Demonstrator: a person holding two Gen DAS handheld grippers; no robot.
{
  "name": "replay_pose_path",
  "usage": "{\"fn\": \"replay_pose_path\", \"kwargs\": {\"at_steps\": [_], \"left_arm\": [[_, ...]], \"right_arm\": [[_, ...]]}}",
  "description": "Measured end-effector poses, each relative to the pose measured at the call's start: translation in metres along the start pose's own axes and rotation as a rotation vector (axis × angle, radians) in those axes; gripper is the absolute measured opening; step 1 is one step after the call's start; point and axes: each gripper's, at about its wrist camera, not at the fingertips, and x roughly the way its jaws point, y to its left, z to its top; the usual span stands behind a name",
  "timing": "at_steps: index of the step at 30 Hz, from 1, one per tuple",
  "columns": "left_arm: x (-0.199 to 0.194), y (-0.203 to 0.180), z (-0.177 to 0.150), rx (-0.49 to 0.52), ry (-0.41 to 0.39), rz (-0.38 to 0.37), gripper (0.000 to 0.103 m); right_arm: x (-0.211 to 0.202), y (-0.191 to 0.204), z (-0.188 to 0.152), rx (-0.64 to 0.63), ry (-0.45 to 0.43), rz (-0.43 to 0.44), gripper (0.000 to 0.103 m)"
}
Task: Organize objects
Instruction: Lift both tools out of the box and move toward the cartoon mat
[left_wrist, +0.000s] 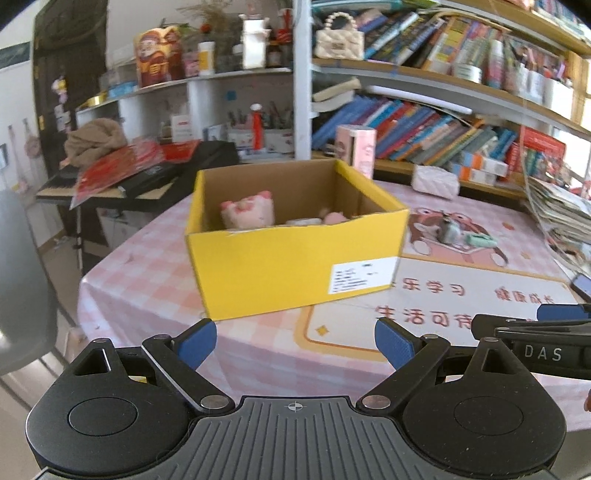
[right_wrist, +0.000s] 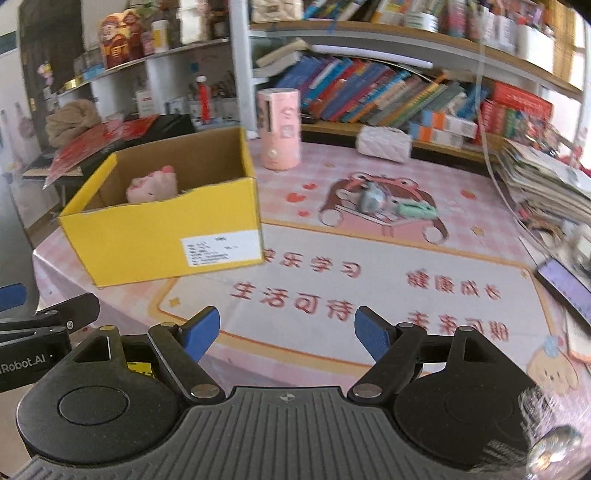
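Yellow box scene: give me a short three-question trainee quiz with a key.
1. True or false: the yellow box holds a pink plush toy.
2. What lies between the blue pads of the right claw?
A. a small grey item
B. nothing
C. a phone
3. Fill in: the small grey item and the mint-green item lie on the ____, outside the box.

Key: 1 true. 2 B; both that claw and the left claw are open and empty. 3 table mat.
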Motion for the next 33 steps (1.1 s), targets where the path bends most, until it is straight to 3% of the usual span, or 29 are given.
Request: {"fn": "replay_pose_path", "kwargs": {"at_steps": [17,33], "left_arm": [[0.021,-0.049,0.007,0.101,0.027,-0.112,0.095],[0.06,-0.098,0.032,0.144,0.038,-0.158,0.095]], "right_arm": [[-0.007,-0.05,-0.012,0.118,0.019,-0.12,0.082],[0.027,-0.098,0.014,0.142,0.054,-0.164,0.083]]}}
